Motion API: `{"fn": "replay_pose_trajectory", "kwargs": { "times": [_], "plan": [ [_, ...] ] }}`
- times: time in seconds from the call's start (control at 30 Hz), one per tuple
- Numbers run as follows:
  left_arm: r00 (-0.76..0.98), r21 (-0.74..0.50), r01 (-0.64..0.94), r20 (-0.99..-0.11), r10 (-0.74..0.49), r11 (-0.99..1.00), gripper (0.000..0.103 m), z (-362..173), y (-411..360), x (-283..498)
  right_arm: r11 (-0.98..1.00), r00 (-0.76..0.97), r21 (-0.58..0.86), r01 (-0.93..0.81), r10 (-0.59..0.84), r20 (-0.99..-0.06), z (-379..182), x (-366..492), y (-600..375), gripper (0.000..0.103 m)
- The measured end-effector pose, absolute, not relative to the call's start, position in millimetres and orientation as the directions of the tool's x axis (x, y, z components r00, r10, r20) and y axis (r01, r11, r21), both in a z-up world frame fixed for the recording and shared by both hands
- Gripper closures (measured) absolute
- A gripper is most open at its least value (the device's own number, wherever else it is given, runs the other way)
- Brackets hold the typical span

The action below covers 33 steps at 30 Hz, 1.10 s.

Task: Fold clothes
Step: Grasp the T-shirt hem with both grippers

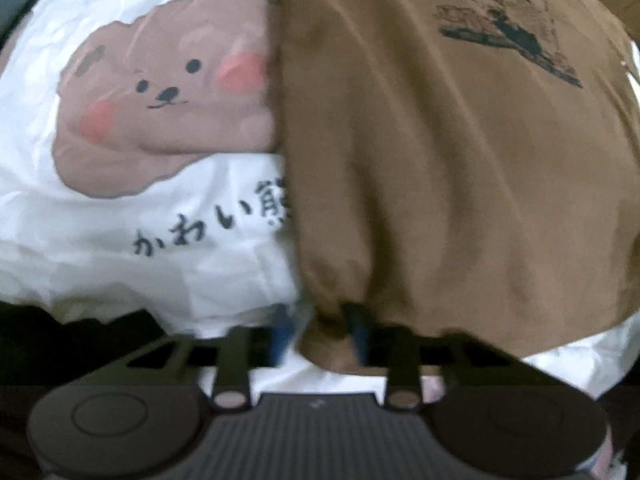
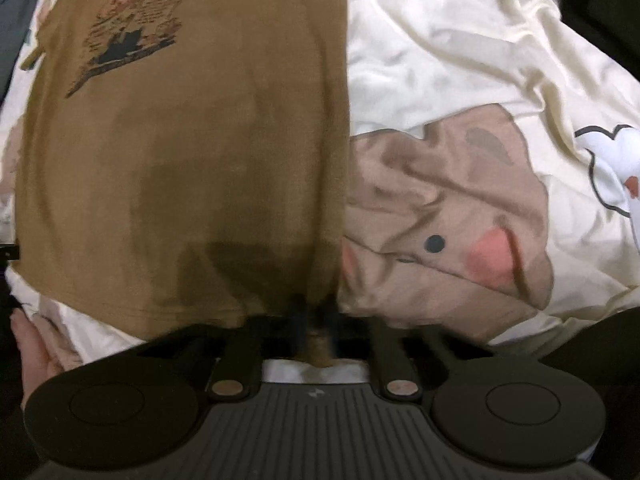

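A brown T-shirt (image 1: 440, 160) with a dark printed picture (image 1: 512, 28) lies flat on a white bedsheet. In the left wrist view its near left corner is bunched between the fingers of my left gripper (image 1: 318, 328), which is shut on it. The right wrist view shows the same T-shirt (image 2: 180, 140), print (image 2: 132, 28) at the far left. My right gripper (image 2: 314, 320) is shut on the shirt's near right corner, with a fold of brown cloth pinched between its fingers. Both grippers point down at the hem edge.
The bedsheet (image 1: 120, 272) carries a brown bear face (image 1: 160, 92) and dark script; in the right wrist view the bear (image 2: 440, 200) is creased, with a white cartoon figure (image 2: 616, 160) at the right edge. A hand (image 2: 32, 352) shows at lower left.
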<state>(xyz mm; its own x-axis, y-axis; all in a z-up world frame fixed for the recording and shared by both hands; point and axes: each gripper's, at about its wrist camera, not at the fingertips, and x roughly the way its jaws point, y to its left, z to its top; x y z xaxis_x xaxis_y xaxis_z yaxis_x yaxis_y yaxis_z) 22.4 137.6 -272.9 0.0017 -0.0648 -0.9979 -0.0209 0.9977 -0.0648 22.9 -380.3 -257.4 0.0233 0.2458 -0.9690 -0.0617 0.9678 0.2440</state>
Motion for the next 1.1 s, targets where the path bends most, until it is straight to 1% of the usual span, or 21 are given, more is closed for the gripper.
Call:
{"fn": "replay_pose_trajectory", "kwargs": {
  "times": [0.13, 0.2, 0.3, 0.37, 0.47, 0.5, 0.53, 0.6, 0.7, 0.8, 0.87, 0.9, 0.93, 0.97, 1.03, 1.1],
  "plan": [
    [-0.017, -0.052, -0.002, -0.998, -0.052, 0.999, 0.097, -266.9, 139.7, 20.3, 0.942, 0.040, 0.308, -0.130, 0.316, -0.948, -238.1, 20.0, -367.7, 0.100],
    [-0.025, -0.040, 0.008, -0.999, -0.040, 0.999, 0.098, -263.6, 141.1, 19.7, 0.932, 0.047, 0.329, -0.149, 0.339, -0.940, -231.0, 20.9, -361.5, 0.100],
    [-0.040, -0.013, 0.015, -0.999, -0.013, 1.000, 0.098, -258.1, 144.5, 17.9, 0.930, 0.036, 0.326, -0.169, 0.337, -0.941, -230.7, 19.7, -356.0, 0.100],
    [-0.047, 0.000, 0.015, -0.999, 0.001, 1.000, 0.098, -255.7, 146.3, 17.0, 0.944, -0.001, 0.284, -0.168, 0.288, -0.958, -239.2, 18.3, -355.2, 0.097],
    [-0.056, 0.019, 0.018, -0.998, 0.020, 1.000, 0.098, -251.6, 147.8, 15.3, 0.965, -0.024, 0.219, -0.143, 0.217, -0.976, -250.6, 19.7, -363.7, 0.084],
    [-0.057, 0.026, 0.020, -0.998, 0.027, 0.999, 0.098, -250.1, 148.7, 14.2, 0.968, -0.020, 0.218, -0.124, 0.217, -0.976, -250.6, 19.9, -369.7, 0.073],
    [-0.059, 0.032, 0.017, -0.998, 0.033, 0.999, 0.098, -248.5, 150.5, 13.1, 0.970, -0.016, 0.220, -0.104, 0.219, -0.976, -250.1, 20.0, -375.9, 0.065],
    [-0.059, 0.037, 0.012, -0.998, 0.038, 0.999, 0.098, -246.0, 153.6, 11.3, 0.974, -0.002, 0.219, -0.064, 0.220, -0.976, -248.5, 20.6, -387.9, 0.060],
    [-0.058, 0.036, 0.005, -0.998, 0.036, 0.999, 0.098, -243.1, 155.6, 8.7, 0.978, 0.023, 0.208, -0.019, 0.208, -0.978, -247.4, 23.0, -398.7, 0.060],
    [-0.056, 0.039, 0.011, -0.998, 0.039, 0.999, 0.098, -240.7, 154.7, 5.5, 0.979, 0.019, 0.202, -0.009, 0.202, -0.979, -251.9, 24.5, -404.4, 0.060],
    [-0.055, 0.041, 0.021, -0.998, 0.042, 0.999, 0.098, -237.5, 152.9, 2.8, 0.976, -0.015, 0.217, -0.010, 0.216, -0.976, -262.8, 24.4, -403.2, 0.060],
    [-0.055, 0.042, 0.025, -0.998, 0.044, 0.999, 0.098, -235.9, 152.3, 1.5, 0.974, -0.027, 0.226, -0.015, 0.226, -0.974, -267.6, 23.3, -400.1, 0.065],
    [-0.056, 0.041, 0.023, -0.998, 0.042, 0.999, 0.098, -234.8, 152.9, 0.8, 0.972, -0.038, 0.235, -0.021, 0.234, -0.971, -272.4, 22.1, -396.7, 0.085],
    [-0.056, 0.038, 0.021, -0.998, 0.040, 0.999, 0.098, -233.4, 153.7, 0.1, 0.970, -0.038, 0.241, -0.032, 0.240, -0.970, -270.7, 20.9, -396.9, 0.093],
    [-0.058, 0.035, 0.018, -0.998, 0.036, 0.999, 0.098, -230.5, 155.4, -1.9, 0.966, -0.035, 0.252, -0.056, 0.250, -0.967, -265.4, 18.4, -398.6, 0.098],
    [-0.060, 0.039, 0.023, -0.997, 0.040, 0.999, 0.098, -228.1, 154.8, -4.0, 0.960, -0.025, 0.269, -0.081, 0.268, -0.963, -255.7, 16.5, -400.4, 0.098]
  ]
}}
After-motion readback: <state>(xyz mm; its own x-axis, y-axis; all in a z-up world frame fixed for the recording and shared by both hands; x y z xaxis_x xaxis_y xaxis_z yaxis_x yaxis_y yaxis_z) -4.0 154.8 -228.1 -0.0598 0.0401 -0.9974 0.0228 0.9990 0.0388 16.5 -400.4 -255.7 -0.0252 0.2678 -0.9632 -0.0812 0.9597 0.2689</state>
